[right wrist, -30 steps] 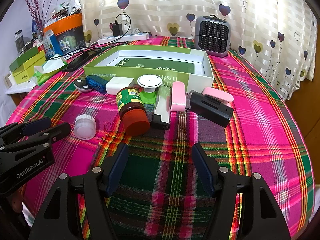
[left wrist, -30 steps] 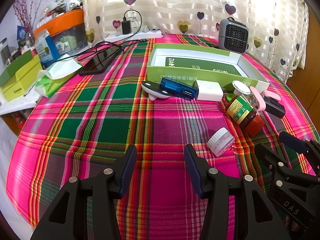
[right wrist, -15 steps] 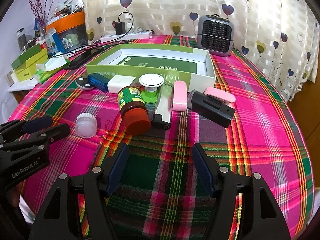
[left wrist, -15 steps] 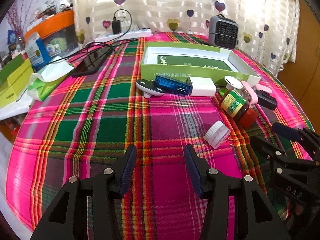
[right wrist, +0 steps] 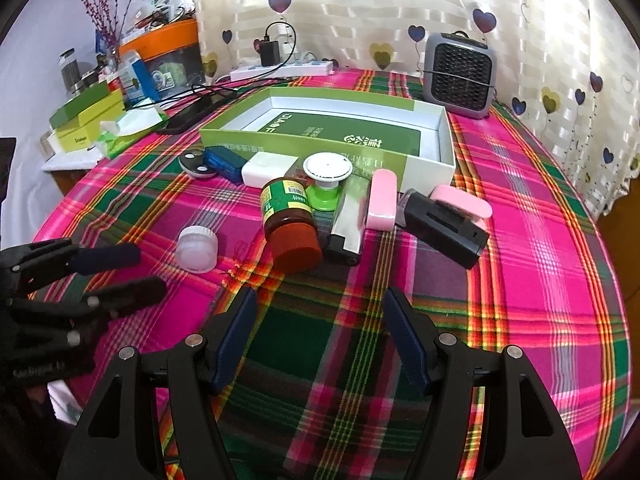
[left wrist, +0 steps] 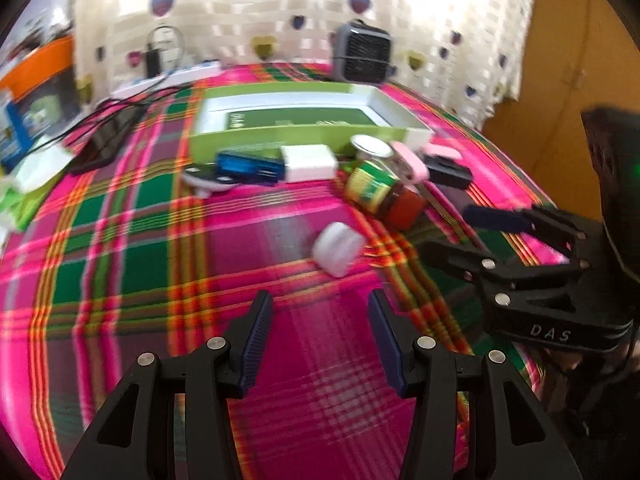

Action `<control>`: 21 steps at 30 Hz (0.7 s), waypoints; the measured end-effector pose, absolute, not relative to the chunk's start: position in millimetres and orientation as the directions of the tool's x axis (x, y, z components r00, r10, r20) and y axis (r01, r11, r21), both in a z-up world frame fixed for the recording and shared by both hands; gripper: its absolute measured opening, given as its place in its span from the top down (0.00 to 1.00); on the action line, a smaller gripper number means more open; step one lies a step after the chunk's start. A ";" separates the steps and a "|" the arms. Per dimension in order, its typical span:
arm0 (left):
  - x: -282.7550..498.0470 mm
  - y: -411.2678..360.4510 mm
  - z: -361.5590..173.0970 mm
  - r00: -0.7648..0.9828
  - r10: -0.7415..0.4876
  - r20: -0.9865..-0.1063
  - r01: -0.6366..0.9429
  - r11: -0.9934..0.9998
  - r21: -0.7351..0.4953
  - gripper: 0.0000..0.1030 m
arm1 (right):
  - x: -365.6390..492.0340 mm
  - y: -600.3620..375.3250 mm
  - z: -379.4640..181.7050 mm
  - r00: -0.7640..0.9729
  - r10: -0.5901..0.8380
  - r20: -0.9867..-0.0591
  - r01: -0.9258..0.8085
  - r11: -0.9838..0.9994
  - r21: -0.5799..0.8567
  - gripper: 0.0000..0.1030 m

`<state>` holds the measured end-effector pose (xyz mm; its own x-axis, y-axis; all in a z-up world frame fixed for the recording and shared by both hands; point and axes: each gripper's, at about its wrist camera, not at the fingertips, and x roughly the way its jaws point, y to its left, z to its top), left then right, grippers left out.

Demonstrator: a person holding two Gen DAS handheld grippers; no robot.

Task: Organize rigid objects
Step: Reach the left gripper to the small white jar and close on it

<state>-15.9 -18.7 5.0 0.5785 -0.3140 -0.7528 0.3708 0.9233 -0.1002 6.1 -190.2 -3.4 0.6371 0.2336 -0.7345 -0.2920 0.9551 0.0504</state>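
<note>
Left gripper (left wrist: pixel 320 340) swung toward white cap (left wrist: pixel 338 249); jaws apart.

A small white jar (left wrist: pixel 338 249) is seen lying on the plaid tablecloth (left wrist: pixel 132 240), beyond the spread left gripper (left wrist: pixel 320 312).

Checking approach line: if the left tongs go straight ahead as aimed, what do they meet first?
Likely the white cap, just ahead and slightly right of the left tongs. They are open and empty. The view is blurred, so depth is uncertain.

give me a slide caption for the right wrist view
Open right hand-held gripper faces small items lined up before an empty green box; the left hand-held gripper hovers near a white jar.
</note>
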 end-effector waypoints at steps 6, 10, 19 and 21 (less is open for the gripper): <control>-4.9 -34.6 5.3 0.565 -0.330 -0.756 0.415 0.906 -0.086 0.54 | 7.9 -197.9 -1.7 0.639 0.211 -0.739 -0.266 0.963 0.045 0.36; 0.7 -37.8 4.9 0.558 -0.340 -0.757 0.429 0.899 -0.088 0.54 | 8.2 -200.8 -1.6 0.637 0.207 -0.743 -0.261 0.964 0.045 0.36; 10.7 -32.8 4.0 0.550 -0.362 -0.752 0.433 0.894 -0.115 0.54 | 12.1 -198.2 -4.8 0.625 0.210 -0.752 -0.267 0.963 0.046 0.36; 13.2 -31.4 4.1 0.545 -0.369 -0.753 0.437 0.892 -0.120 0.54 | 12.8 -197.3 -5.6 0.621 0.210 -0.755 -0.269 0.962 0.047 0.36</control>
<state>13.2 -31.4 4.1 0.5454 -0.3687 -0.7528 0.4366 0.8916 -0.1203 12.8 -197.3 -5.6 0.6211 0.2100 -0.7551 -0.2685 0.9621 0.0467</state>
